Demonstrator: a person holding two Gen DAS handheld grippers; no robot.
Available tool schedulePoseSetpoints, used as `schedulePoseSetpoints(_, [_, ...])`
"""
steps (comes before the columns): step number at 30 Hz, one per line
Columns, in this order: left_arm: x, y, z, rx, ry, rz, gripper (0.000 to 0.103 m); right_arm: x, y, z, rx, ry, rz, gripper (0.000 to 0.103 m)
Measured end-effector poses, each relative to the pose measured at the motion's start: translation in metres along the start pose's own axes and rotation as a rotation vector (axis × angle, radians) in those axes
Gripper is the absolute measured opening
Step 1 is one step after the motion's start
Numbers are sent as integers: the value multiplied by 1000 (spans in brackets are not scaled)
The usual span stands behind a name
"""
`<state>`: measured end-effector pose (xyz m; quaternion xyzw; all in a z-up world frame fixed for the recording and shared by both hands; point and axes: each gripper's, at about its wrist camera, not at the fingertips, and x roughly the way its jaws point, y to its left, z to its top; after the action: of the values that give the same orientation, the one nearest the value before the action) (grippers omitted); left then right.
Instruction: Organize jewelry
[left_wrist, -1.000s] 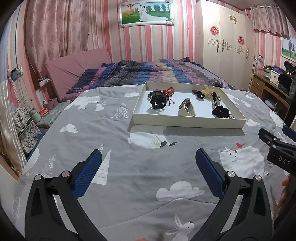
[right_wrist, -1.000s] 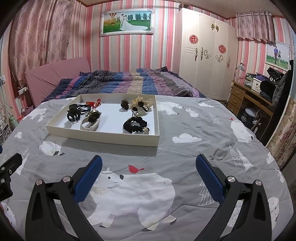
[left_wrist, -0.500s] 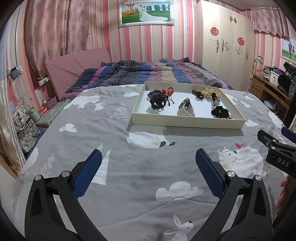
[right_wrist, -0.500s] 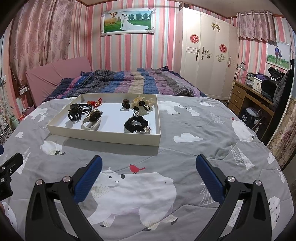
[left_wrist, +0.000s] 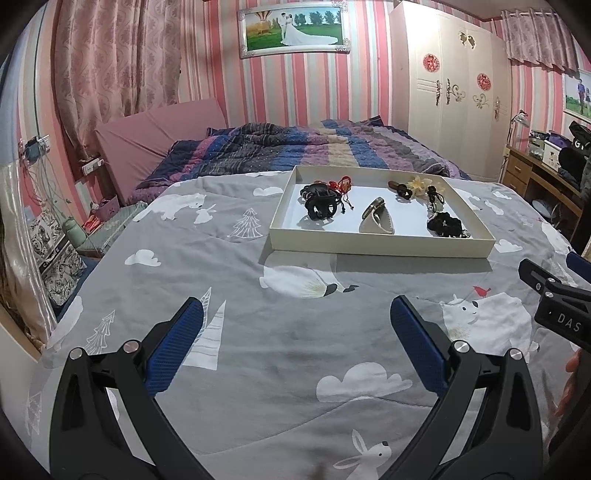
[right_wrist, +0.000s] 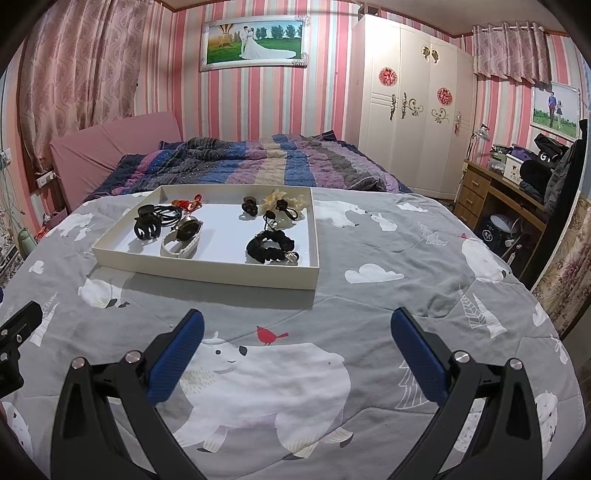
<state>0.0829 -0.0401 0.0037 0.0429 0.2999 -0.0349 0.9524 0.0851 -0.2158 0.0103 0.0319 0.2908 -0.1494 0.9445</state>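
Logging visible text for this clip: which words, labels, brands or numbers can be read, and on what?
"DAS" on the right gripper's black body, seen at the edge of the left wrist view.
"G" in white on a black bag on the desk; the rest is hidden.
Lettering on the floral bag beside the bed: too blurred to read.

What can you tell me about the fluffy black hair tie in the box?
The black scrunchie is a ring of gathered, crinkly cloth, soft-looking and matte. A small shiny silver charm hangs off its near side. It lies flat on the white floor of the shallow cream tray, in the near right corner, close to the walls. Neither gripper touches it.
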Motion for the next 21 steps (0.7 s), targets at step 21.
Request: schedulePoseSetpoints(21, [3, 0, -1, 1, 10, 6, 100, 1, -1, 0, 0, 1, -1, 101])
